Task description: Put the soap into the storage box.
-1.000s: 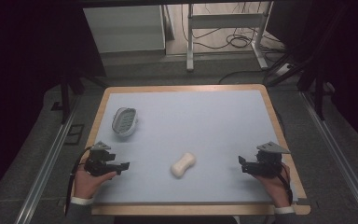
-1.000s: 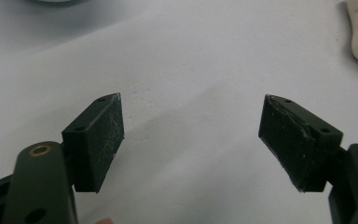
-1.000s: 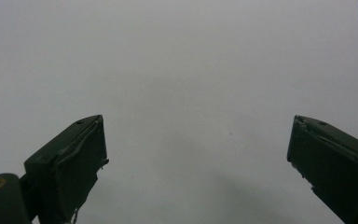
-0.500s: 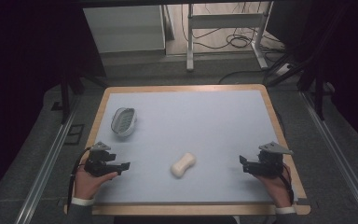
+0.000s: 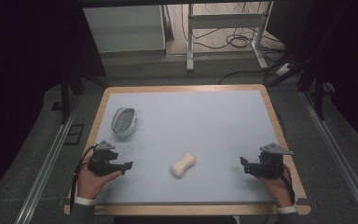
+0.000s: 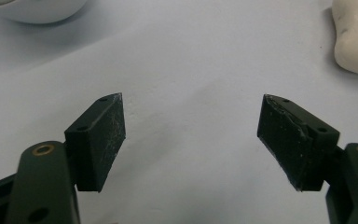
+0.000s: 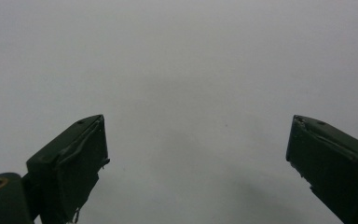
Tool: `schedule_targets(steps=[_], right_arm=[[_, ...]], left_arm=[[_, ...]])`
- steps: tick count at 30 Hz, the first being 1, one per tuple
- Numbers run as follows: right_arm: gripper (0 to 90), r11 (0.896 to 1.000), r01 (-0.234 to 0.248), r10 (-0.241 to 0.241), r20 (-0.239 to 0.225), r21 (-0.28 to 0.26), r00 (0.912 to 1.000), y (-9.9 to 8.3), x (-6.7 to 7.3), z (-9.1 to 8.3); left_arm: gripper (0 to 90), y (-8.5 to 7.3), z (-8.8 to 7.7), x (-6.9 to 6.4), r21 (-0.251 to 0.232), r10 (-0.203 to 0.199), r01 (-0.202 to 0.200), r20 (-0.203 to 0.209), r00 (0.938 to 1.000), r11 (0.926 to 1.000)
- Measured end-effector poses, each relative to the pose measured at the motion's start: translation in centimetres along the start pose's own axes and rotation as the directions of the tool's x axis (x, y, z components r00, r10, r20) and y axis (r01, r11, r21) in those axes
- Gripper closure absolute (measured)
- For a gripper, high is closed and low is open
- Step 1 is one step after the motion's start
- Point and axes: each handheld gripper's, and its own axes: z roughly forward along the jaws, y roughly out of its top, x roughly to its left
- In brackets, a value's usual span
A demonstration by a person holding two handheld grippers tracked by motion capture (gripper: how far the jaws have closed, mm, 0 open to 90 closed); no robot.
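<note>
At the near edge of the table point(image 5: 270, 100), a person's hands rest low at either side, the left gripper point(image 5: 127, 165) and right gripper point(image 5: 244, 164) each with jaws spread wide and nothing between them, a ready stance apparently taken before any reach. Both point inward toward a cream, peanut-shaped bar, likely soap point(image 5: 182, 164), lying on the pale mat between them, well apart from each. Farther back on the left sits a small oval dish point(image 5: 123, 121), slotted like a soap holder, empty and plausibly the bar's destination.
</note>
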Motion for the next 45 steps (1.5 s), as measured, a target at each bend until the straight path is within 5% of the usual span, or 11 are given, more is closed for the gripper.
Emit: schedule_targets(steps=[4, 24, 45], right_arm=[[5.5, 1.0, -0.003, 0.003, 0.002, -0.006, 1.0, 0.0, -0.2, -0.2], [5.6, 1.0, -0.013, 0.014, 0.022, -0.018, 0.9997, 0.2, -0.5, -0.7], [5.7, 1.0, -0.012, 0.012, 0.021, -0.012, 0.9997, 0.1, -0.5, -0.6]], left_arm=[[23.8, 0.9, -0.4, -0.8, -0.006, -0.008, 0.008, 0.033, 0.9994, 0.9999], [23.1, 2.8, -1.1, -2.4, -0.008, 0.058, -0.058, 0.031, 0.9978, 0.9983], [23.1, 5.0, -0.1, -5.4, 0.019, 0.142, -0.143, 0.046, 0.9888, 0.9896]])
